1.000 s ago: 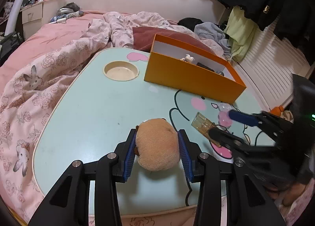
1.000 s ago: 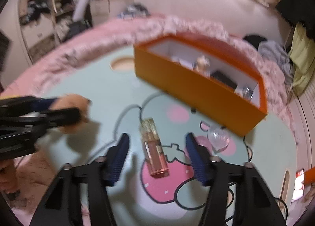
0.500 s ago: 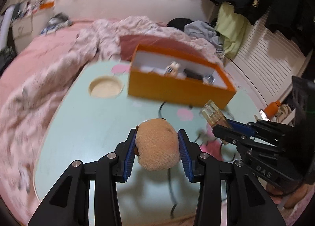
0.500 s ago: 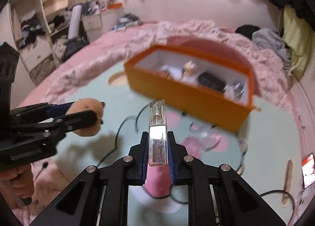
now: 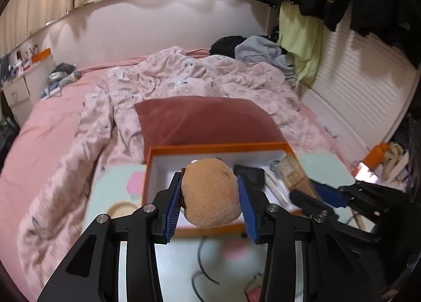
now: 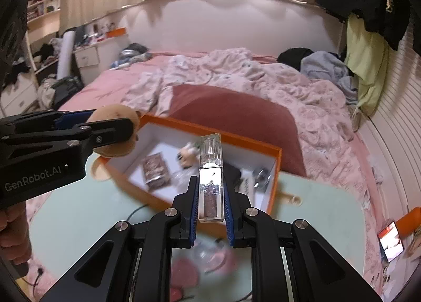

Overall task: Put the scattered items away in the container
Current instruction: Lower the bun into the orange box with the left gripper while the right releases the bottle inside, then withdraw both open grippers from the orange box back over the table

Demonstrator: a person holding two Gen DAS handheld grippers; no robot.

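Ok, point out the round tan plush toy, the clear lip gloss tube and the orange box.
Round tan plush toy (image 5: 210, 191), left wrist view, knitted front.
Clear lip gloss tube (image 6: 210, 189), right wrist view, mid-body.
Orange box (image 6: 273, 178), right wrist view, right wall.

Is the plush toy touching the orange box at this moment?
Cannot tell. In the right wrist view the plush toy overlaps the orange box rim, with no visible gap or contact.

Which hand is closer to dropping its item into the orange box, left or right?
Left, probably. The left gripper holds the plush toy over the orange box, above its white interior. The right gripper holds the clear bottle nearer the front wall.
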